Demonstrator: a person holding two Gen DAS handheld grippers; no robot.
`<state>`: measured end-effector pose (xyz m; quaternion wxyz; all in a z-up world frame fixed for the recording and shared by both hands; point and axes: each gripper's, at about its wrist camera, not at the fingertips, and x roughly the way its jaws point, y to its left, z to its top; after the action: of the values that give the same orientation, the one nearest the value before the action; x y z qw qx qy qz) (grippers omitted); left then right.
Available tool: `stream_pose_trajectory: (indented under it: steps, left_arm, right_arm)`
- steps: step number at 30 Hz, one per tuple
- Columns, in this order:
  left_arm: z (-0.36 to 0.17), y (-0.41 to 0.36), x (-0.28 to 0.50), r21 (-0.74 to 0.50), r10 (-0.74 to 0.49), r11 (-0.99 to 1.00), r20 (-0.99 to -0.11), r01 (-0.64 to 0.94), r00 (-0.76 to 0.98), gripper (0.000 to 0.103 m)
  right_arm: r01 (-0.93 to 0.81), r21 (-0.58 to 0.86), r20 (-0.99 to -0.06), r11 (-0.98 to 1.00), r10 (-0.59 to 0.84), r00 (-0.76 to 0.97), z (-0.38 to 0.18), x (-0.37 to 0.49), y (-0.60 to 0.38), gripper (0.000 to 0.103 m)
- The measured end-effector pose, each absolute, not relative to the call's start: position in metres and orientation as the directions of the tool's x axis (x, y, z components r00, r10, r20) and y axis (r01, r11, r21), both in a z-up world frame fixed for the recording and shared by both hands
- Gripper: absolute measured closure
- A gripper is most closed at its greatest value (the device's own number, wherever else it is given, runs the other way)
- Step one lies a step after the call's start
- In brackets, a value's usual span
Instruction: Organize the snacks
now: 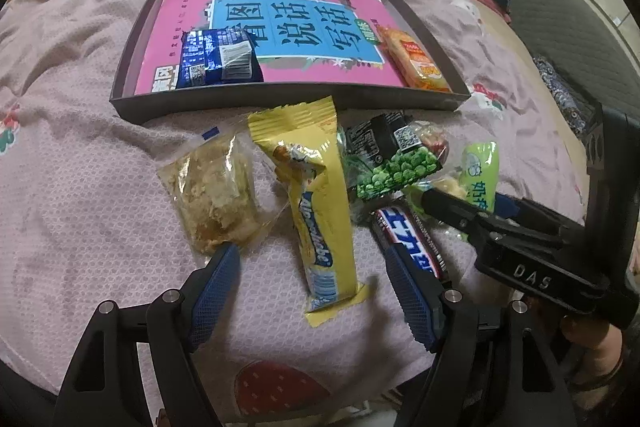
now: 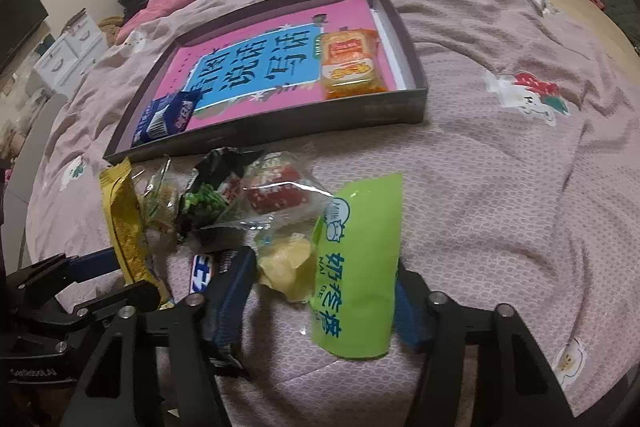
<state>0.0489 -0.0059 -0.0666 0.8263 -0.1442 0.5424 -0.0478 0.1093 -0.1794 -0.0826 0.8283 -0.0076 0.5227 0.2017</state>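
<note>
Left wrist view: left gripper (image 1: 312,291) jaws apart, straddling the yellow bar (image 1: 316,211) at frame centre, pads clear of it. Clear-wrapped cake (image 1: 212,195) left; dark tray (image 1: 280,103) above holds blue packet (image 1: 218,57) and orange packet (image 1: 416,61).

Right wrist view: right gripper (image 2: 324,291) jaws flank the green pouch (image 2: 356,267) and a clear pale snack bag (image 2: 286,267), lower centre; contact unclear. Tray (image 2: 304,123) upper centre.

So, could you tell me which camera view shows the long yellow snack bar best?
The left wrist view: the long yellow snack bar lies whole and unobstructed between the left gripper fingers, its printed face up. In the right wrist view the same bar sits at the left edge, seen obliquely, its lower end hidden behind the other gripper.
</note>
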Motion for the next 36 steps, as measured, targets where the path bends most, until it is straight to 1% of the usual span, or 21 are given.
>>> stream_pose_trajectory:
  steps: [1, 4, 5, 9, 10, 12, 15, 17, 18, 21, 27, 33, 36]
  left_arm:
    - [-0.067, -0.007, 0.049, -0.29, -0.235, 0.954, -0.882, -0.077, 0.408, 0.026]
    - [-0.068, -0.009, 0.051, -0.291, -0.238, 0.954, -0.883, -0.074, 0.403, 0.028]
    - [-0.069, -0.01, 0.051, -0.292, -0.24, 0.954, -0.884, -0.072, 0.401, 0.029]
    - [-0.072, -0.013, 0.052, -0.293, -0.243, 0.953, -0.886, -0.071, 0.395, 0.036]
    - [-0.074, -0.013, 0.052, -0.301, -0.252, 0.951, -0.886, -0.07, 0.39, 0.045]
    - [-0.079, -0.015, 0.054, -0.315, -0.271, 0.946, -0.892, -0.068, 0.363, 0.058]
    - [-0.083, -0.015, 0.054, -0.309, -0.264, 0.948, -0.895, -0.073, 0.36, 0.063]
    - [-0.083, -0.012, 0.055, -0.322, -0.273, 0.943, -0.891, -0.08, 0.364, 0.074]
    - [-0.083, -0.01, 0.055, -0.331, -0.279, 0.94, -0.888, -0.086, 0.366, 0.077]
    - [-0.084, -0.005, 0.055, -0.361, -0.305, 0.928, -0.879, -0.095, 0.365, 0.077]
    - [-0.073, 0.0, 0.048, -0.379, -0.322, 0.922, -0.864, -0.081, 0.386, 0.077]
    - [-0.052, 0.007, 0.043, -0.378, -0.312, 0.923, -0.844, -0.072, 0.436, 0.077]
    - [-0.043, 0.006, 0.042, -0.367, -0.3, 0.928, -0.837, -0.062, 0.458, 0.077]
  right_arm:
    - [-0.354, 0.2, -0.868, 0.914, 0.333, 0.368, -0.083, 0.109, -0.178, 0.055]
    - [-0.377, 0.2, -0.869, 0.904, 0.341, 0.358, -0.083, 0.106, -0.174, 0.066]
    - [-0.381, 0.201, -0.868, 0.903, 0.345, 0.359, -0.082, 0.106, -0.173, 0.068]
    - [-0.372, 0.206, -0.863, 0.905, 0.347, 0.366, -0.078, 0.103, -0.177, 0.068]
    - [-0.364, 0.209, -0.862, 0.908, 0.347, 0.37, -0.076, 0.102, -0.18, 0.068]
    - [-0.337, 0.212, -0.862, 0.917, 0.338, 0.378, -0.074, 0.102, -0.187, 0.068]
    - [-0.293, 0.21, -0.856, 0.933, 0.32, 0.405, -0.067, 0.1, -0.199, 0.068]
    - [-0.266, 0.202, -0.854, 0.942, 0.303, 0.423, -0.064, 0.101, -0.205, 0.068]
    - [-0.252, 0.196, -0.852, 0.948, 0.292, 0.435, -0.062, 0.101, -0.209, 0.068]
    - [-0.207, 0.187, -0.846, 0.96, 0.265, 0.462, -0.059, 0.104, -0.219, 0.068]
    - [-0.159, 0.178, -0.83, 0.971, 0.235, 0.506, -0.054, 0.106, -0.23, 0.068]
    - [-0.153, 0.173, -0.806, 0.973, 0.229, 0.546, -0.047, 0.105, -0.233, 0.068]
    - [-0.171, 0.178, -0.773, 0.969, 0.245, 0.586, -0.038, 0.102, -0.233, 0.068]
